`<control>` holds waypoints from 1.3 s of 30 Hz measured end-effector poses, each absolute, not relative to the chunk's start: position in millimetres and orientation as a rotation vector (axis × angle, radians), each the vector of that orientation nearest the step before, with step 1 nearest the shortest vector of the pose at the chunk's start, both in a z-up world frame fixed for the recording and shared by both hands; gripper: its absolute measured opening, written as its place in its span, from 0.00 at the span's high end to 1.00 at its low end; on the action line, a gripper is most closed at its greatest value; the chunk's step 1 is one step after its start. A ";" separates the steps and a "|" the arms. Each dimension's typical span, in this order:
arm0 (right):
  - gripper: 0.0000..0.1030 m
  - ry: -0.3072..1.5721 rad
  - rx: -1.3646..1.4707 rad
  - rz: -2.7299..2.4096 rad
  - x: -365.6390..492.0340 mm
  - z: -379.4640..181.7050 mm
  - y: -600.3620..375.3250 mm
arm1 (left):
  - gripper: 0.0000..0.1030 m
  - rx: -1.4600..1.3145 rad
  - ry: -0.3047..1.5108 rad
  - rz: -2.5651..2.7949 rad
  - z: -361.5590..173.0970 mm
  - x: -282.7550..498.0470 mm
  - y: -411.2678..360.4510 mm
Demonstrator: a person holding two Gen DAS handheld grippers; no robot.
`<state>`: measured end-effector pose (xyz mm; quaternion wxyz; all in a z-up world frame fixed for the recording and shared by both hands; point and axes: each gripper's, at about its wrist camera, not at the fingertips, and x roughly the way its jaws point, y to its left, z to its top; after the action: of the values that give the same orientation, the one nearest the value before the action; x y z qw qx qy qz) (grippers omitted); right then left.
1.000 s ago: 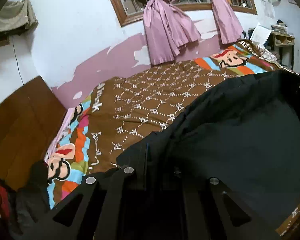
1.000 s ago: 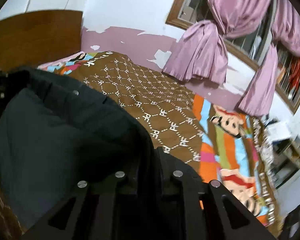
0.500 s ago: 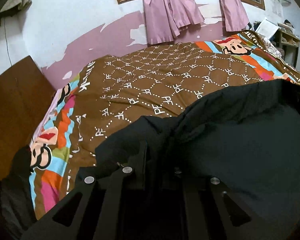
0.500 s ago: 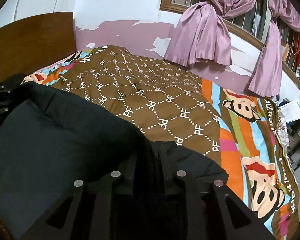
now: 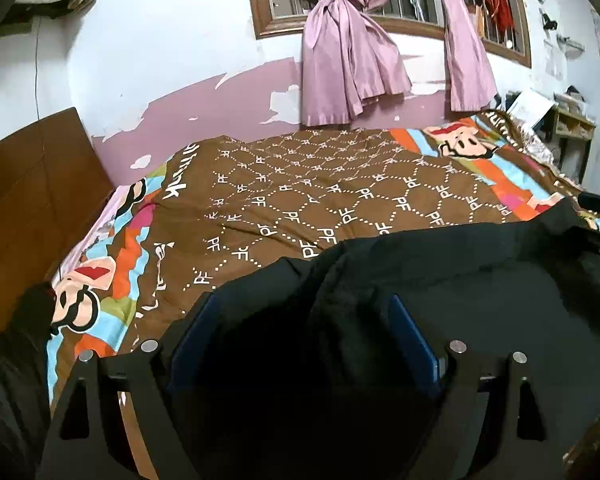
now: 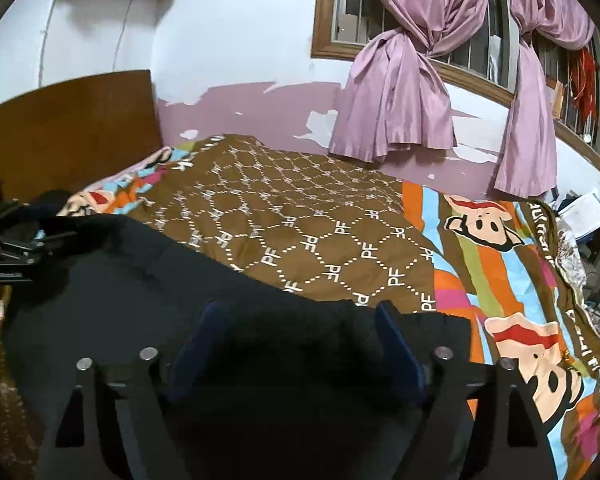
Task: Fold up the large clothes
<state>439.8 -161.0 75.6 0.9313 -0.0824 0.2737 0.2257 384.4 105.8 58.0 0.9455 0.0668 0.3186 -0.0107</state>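
We judge one fold laid: the large black fabric garment (image 5: 460,280) fills the lower frames on the brown patterned bed quilt (image 6: 300,220), both grippers' jaws spread wide, holding nothing; further folds remain.

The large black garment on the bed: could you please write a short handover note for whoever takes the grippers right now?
Left gripper: open, jaws spread over the large black garment, not gripping.
Right gripper: open likewise, over the garment's other end.
Garment lies on the brown patterned bedspread, along its near edge.
Done: cloth laid down and let go.
Left: whether it counts as folded cannot be judged from here; check, then re-grip for any further fold.
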 end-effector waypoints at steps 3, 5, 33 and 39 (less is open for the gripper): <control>0.15 0.595 -0.131 0.511 427.9 76.9 -163.1 | 0.19 0.105 0.640 -0.036 59.0 368.6 106.6; 0.15 0.625 -0.109 0.531 422.3 76.1 -163.8 | 0.19 0.074 0.625 -0.041 60.2 357.2 106.7; 0.00 0.861 -0.129 0.497 448.1 -8.9 -147.3 | 0.01 0.113 0.860 -0.150 4.2 388.6 74.1; 0.00 0.884 -0.159 0.476 481.3 -15.3 -134.2 | 0.01 0.091 0.864 -0.101 -0.6 413.0 88.5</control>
<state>481.3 -134.2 -15.3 0.8735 -0.0760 0.4232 0.2280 413.0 88.5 -0.6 0.9059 0.0441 0.4183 -0.0487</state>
